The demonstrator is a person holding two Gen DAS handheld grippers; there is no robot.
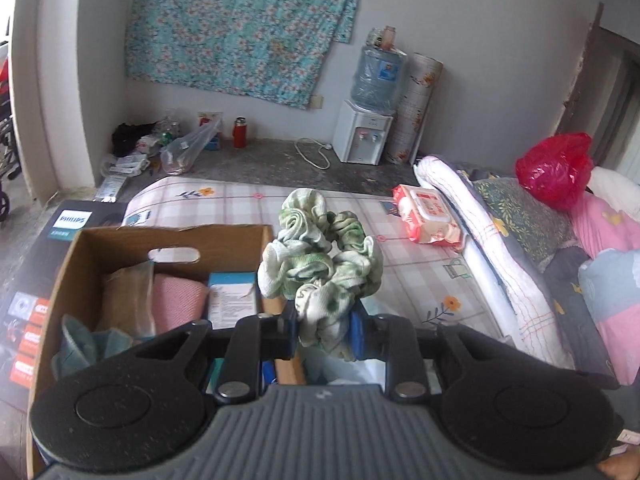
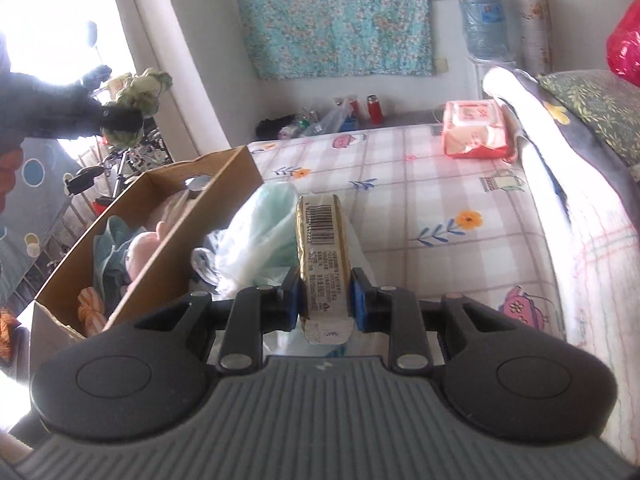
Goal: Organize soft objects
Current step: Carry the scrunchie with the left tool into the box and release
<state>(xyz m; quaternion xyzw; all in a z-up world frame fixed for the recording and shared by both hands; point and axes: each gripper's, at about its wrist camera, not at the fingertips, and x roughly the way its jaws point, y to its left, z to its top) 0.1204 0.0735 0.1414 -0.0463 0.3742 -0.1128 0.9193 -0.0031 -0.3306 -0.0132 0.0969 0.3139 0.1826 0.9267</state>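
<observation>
My left gripper (image 1: 323,330) is shut on a green-and-white ruffled scrunchie (image 1: 320,252), held up in the air beside the right wall of an open cardboard box (image 1: 172,236). In the right wrist view that same gripper (image 2: 120,118) shows at the far left, high above the box (image 2: 224,176), with the scrunchie (image 2: 140,90) in it. My right gripper (image 2: 325,300) is shut on a gold-wrapped tissue pack (image 2: 322,248) with a barcode, held over a pale green plastic bag (image 2: 264,236) on the bed. The box holds a pink cloth (image 1: 176,300), a teal cloth (image 2: 108,240) and a pink plush (image 2: 144,252).
The checked bed sheet (image 2: 440,208) stretches ahead, with a red wet-wipes pack (image 2: 476,132) near folded quilts (image 1: 488,240) and pillows on the right. A red plastic bag (image 1: 556,168) tops the pile. A Philips carton (image 1: 44,248) stands left of the box. A water dispenser (image 1: 362,132) stands by the wall.
</observation>
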